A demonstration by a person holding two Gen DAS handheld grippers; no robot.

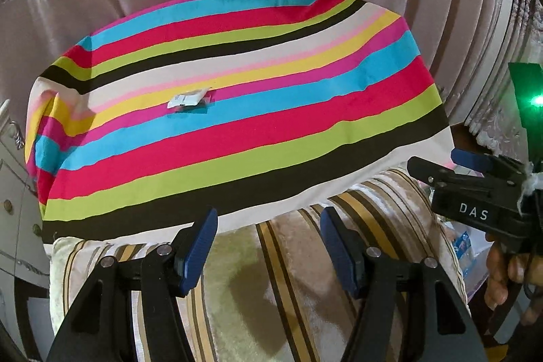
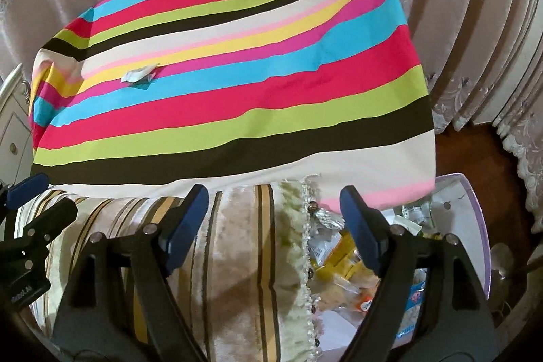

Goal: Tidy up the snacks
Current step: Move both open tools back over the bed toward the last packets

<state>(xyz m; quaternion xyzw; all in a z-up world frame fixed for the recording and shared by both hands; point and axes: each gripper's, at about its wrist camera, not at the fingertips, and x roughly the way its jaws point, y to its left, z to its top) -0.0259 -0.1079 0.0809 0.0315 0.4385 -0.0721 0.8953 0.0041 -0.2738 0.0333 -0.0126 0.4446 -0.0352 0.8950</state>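
Right hand-held gripper [image 2: 273, 201], blue ribbed pads [image 2: 188, 223] parted, over plush striped cushion [image 2: 234, 260].

One white sachet [image 1: 189, 98], two grippers (both empty).

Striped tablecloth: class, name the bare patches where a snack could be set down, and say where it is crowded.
Nearly all the striped tablecloth is bare. One small white packet lies near its left end; the stripes right of it, and the bands between it and the near edge, are free. The lilac-rimmed box beside the cloth's right corner is crowded with snack packets.
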